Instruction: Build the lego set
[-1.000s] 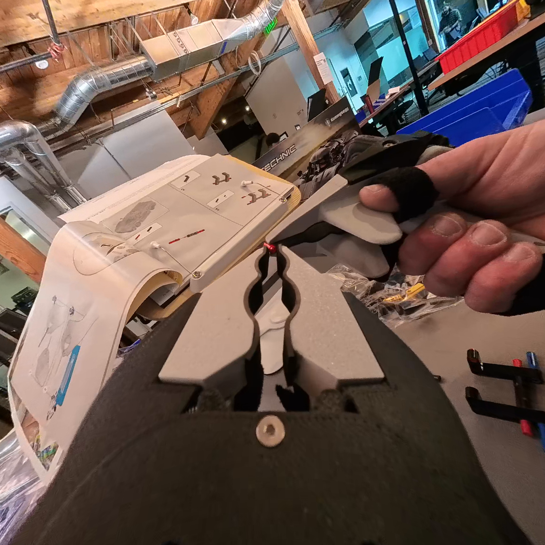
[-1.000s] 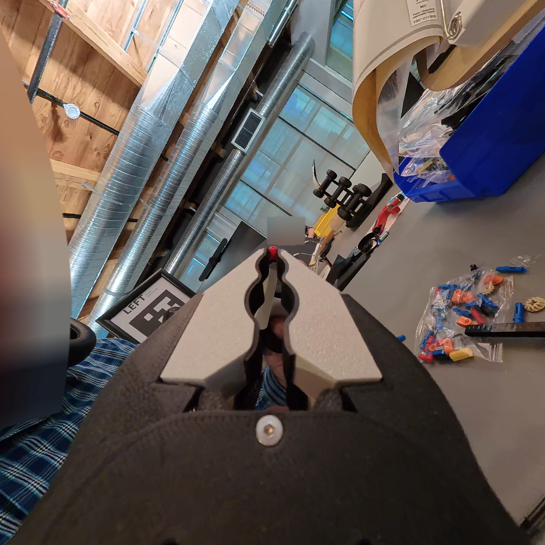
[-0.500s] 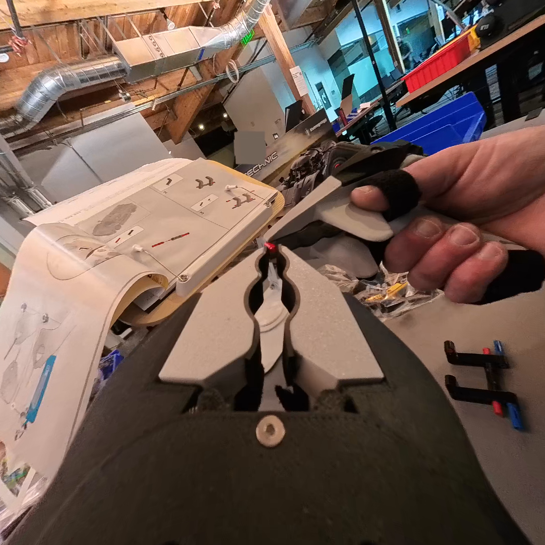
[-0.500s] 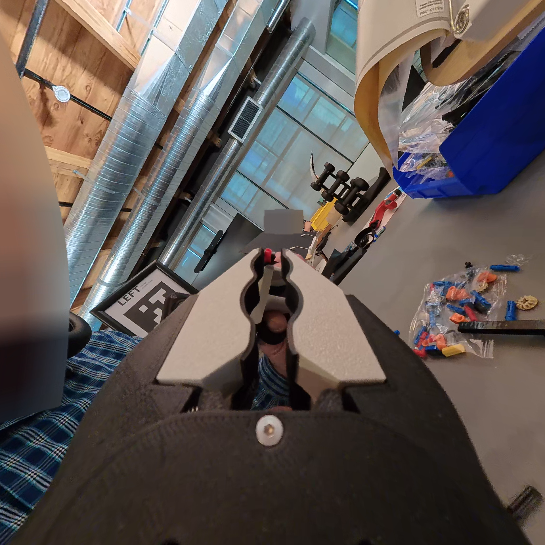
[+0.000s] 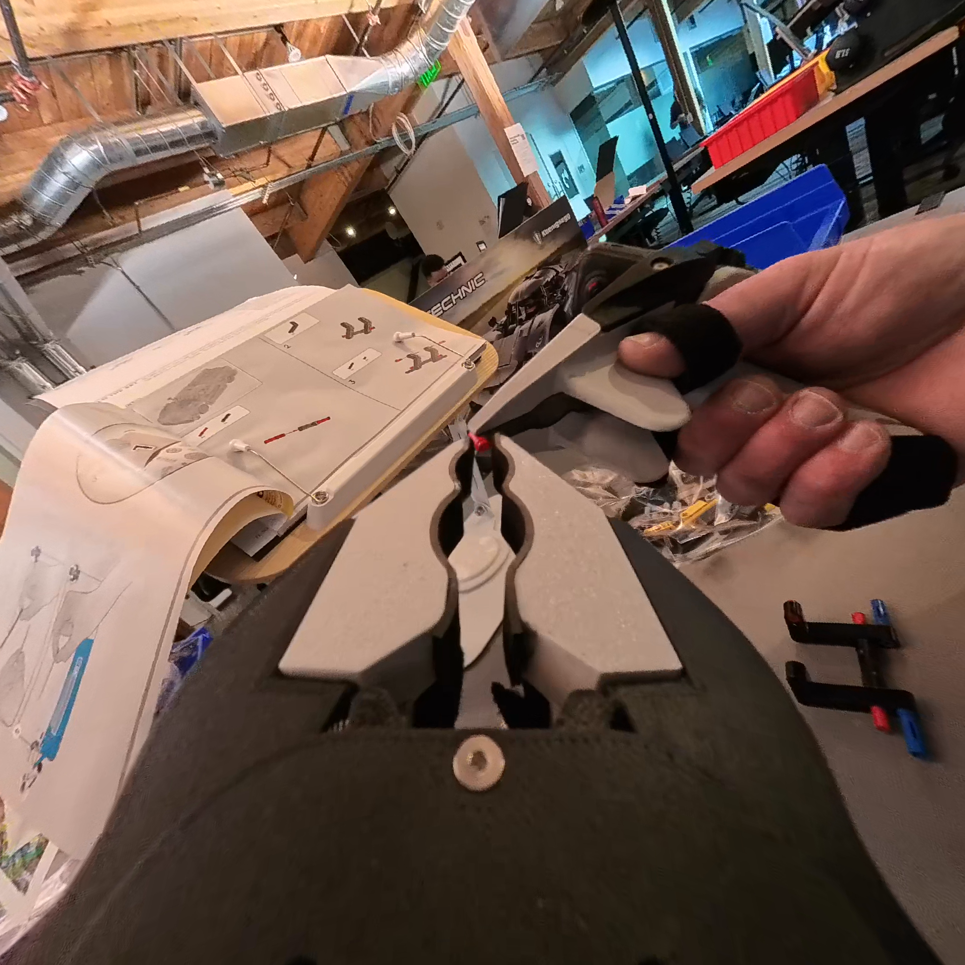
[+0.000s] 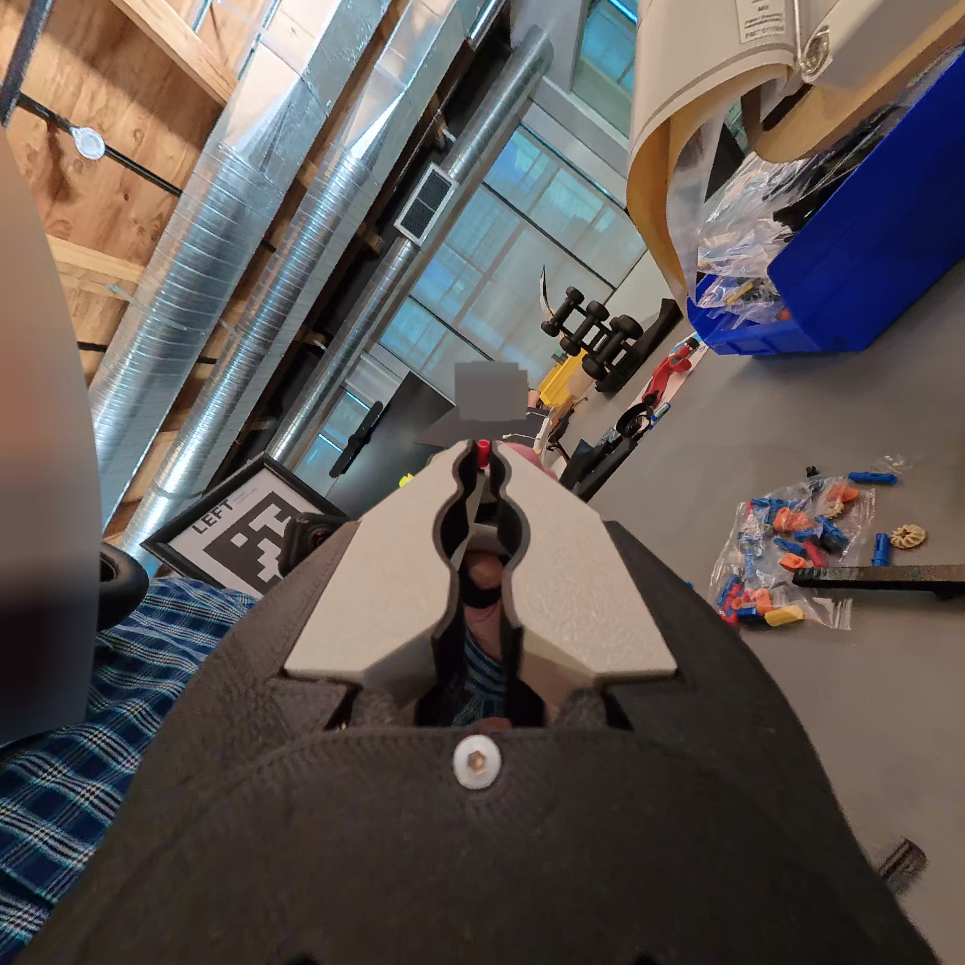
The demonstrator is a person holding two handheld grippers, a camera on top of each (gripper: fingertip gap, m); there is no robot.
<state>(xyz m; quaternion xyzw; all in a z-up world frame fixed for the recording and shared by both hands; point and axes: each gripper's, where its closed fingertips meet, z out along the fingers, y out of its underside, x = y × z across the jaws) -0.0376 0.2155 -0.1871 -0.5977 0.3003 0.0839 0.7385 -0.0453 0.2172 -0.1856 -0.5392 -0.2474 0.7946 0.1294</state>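
Note:
A small red pin (image 5: pixel 479 445) sits between the tips of my left gripper (image 5: pixel 479 439), which is shut on it. My right gripper (image 5: pixel 488 419) comes in from the right in a person's hand and meets the same pin tip to tip. In the right wrist view the red pin (image 6: pixel 483 448) shows between the nearly closed tips of the right gripper (image 6: pixel 483 453). A black beam assembly (image 5: pixel 861 673) with red and blue pins lies on the grey table (image 5: pixel 783 585) at the right. Both grippers are held up off the table.
An open instruction booklet (image 5: pixel 313 397) rests on a wooden stand at the left. Clear bags of parts (image 5: pixel 679 514) lie behind the grippers. The right wrist view shows a bag of coloured pieces (image 6: pixel 778 553), a long black beam (image 6: pixel 887 574), a tan gear (image 6: pixel 907 537) and a blue bin (image 6: pixel 861 271). The grippers are tip to tip, or close to it. Left tips and right tips are each some 20 cm from the black beam assembly (image 5: pixel 861 673).
Both grippers stay tip to tip on the red pin. The left wrist view has swung a little, so the booklet and the black assembly sit differently in frame.

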